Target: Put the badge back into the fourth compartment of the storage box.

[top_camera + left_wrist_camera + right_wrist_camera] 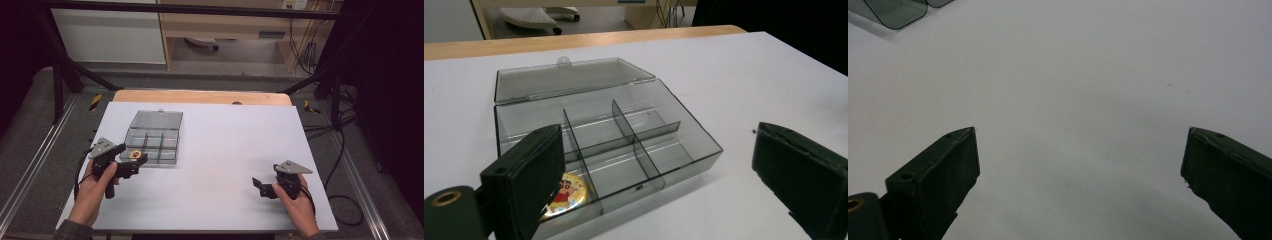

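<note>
**Open divided box by the left gripper, badge in its near corner**

A white table (215, 165) fills the middle of the high view, with a bare wooden strip along its far edge. On the left half of the table stands a clear, smoke-tinted compartment box (152, 142), its lid (157, 120) swung fully back and lying flat behind it. Thin dividers split the box (664, 150) into six cells, in two rows of three.

The left gripper (131, 161) is held in the person's left hand (92, 192) just at the box's near-left corner, its jaws spread wide and holding nothing; in the left gripper view one jaw overlaps the near-left cell. The right gripper (261, 186), in the right hand (299, 207), rests well apart from the box on the right side of the table, jaws likewise spread wide over bare surface.

In the near-left cell lies a round cartoon badge (566, 192), yellow with a red-clad figure, flat on the cell floor.
</note>
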